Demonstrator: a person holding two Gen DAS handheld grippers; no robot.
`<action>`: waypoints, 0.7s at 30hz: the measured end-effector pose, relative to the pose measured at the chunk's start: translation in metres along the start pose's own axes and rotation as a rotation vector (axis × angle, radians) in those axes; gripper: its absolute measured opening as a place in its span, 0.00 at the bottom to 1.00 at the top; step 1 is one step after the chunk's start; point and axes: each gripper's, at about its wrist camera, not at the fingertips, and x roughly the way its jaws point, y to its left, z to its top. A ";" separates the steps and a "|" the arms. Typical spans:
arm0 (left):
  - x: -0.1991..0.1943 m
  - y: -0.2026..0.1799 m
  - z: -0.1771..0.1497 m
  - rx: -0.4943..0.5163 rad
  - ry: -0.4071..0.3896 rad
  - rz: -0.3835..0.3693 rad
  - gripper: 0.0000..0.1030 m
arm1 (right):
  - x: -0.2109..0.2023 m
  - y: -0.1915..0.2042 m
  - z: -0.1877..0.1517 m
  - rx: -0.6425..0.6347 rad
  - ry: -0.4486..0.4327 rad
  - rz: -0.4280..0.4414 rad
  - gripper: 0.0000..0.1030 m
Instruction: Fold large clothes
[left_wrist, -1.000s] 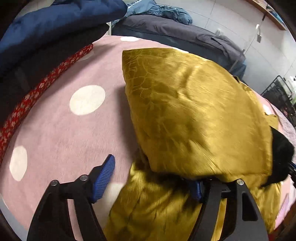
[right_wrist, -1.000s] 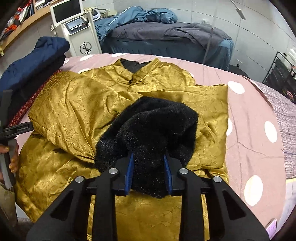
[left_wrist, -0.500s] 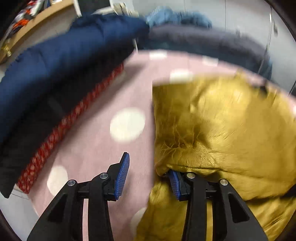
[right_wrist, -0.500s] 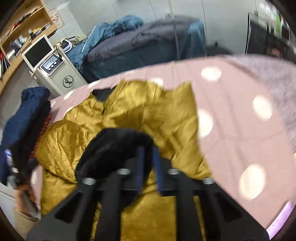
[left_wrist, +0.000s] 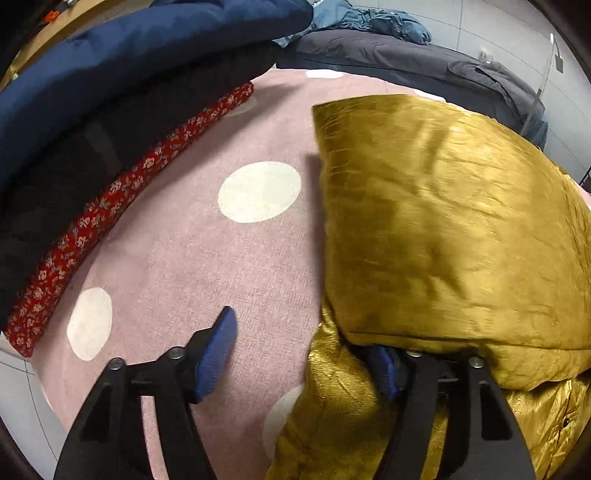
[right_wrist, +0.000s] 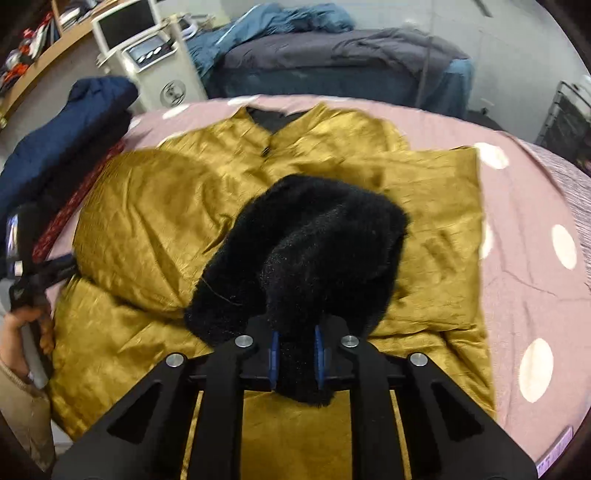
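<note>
A pink polka-dot bed (right_wrist: 524, 229) carries the gold padded coat (right_wrist: 155, 221), spread across its middle with collar at the far end and both sleeves folded inward. The black fur cuff (right_wrist: 314, 251) lies on the chest. The right tongs (right_wrist: 295, 354) are clamped on that cuff; the left tongs (left_wrist: 303, 354) gape wide, one finger tucked under the left sleeve fold. The sleeve-folding step looks nearly finished. Next, probably release the cuff and bring the near hem up toward the collar.
</note>
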 end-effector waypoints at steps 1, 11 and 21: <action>0.002 0.001 -0.001 -0.011 0.006 -0.012 0.75 | -0.007 -0.001 0.003 -0.007 -0.044 -0.034 0.12; 0.009 0.000 -0.009 -0.066 0.003 -0.026 0.80 | 0.045 -0.008 0.016 -0.098 0.031 -0.181 0.11; -0.007 0.005 -0.011 -0.068 -0.003 -0.019 0.88 | 0.024 -0.068 0.003 0.231 0.018 -0.023 0.72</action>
